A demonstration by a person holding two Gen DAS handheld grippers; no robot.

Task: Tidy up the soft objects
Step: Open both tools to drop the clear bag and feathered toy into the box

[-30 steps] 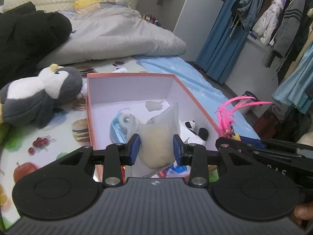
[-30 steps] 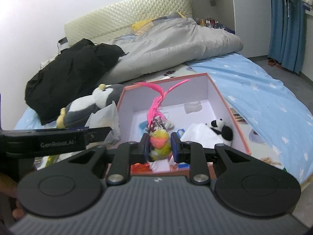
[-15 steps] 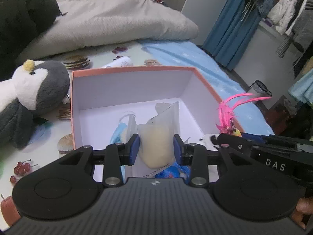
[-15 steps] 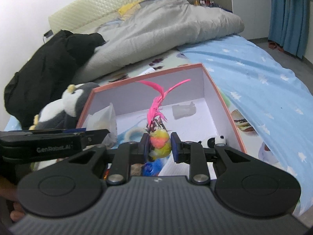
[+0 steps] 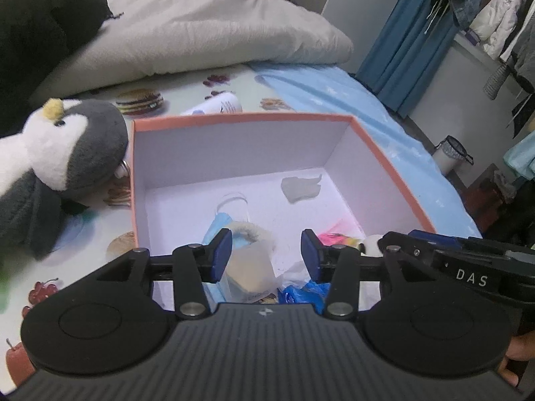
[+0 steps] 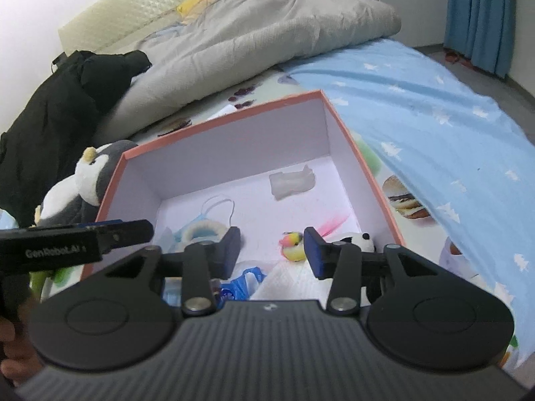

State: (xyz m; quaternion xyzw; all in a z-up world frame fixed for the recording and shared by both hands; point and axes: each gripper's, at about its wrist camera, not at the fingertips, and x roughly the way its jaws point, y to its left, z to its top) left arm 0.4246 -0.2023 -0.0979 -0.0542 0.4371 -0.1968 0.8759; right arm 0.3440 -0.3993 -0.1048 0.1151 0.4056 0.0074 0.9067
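Note:
An orange-rimmed box with a white inside (image 5: 240,118) (image 6: 220,120) sits on the bed. My left gripper (image 5: 265,255) is open above its near end; a clear bag of pale stuff (image 5: 249,267) lies in the box just below its pads. My right gripper (image 6: 272,249) is open; the yellow-and-pink feather toy (image 6: 294,245) lies in the box just beyond it, beside a small panda plush (image 6: 354,239). A blue face mask (image 6: 204,227), a fluffy ring (image 5: 254,232), a pale lump (image 6: 292,182) and a blue wrapper (image 6: 245,282) also lie inside.
A grey-and-white penguin plush (image 5: 57,157) (image 6: 80,183) lies left of the box. A grey duvet (image 5: 200,33) and black clothing (image 6: 60,100) are behind. A white tube (image 5: 217,103) lies behind the box. A blue sheet (image 6: 434,107) covers the right side.
Both grippers have opened. The clear bag dropped from the left gripper and the feather toy from the right, both now lying in the box. Both grippers moved closer over it.

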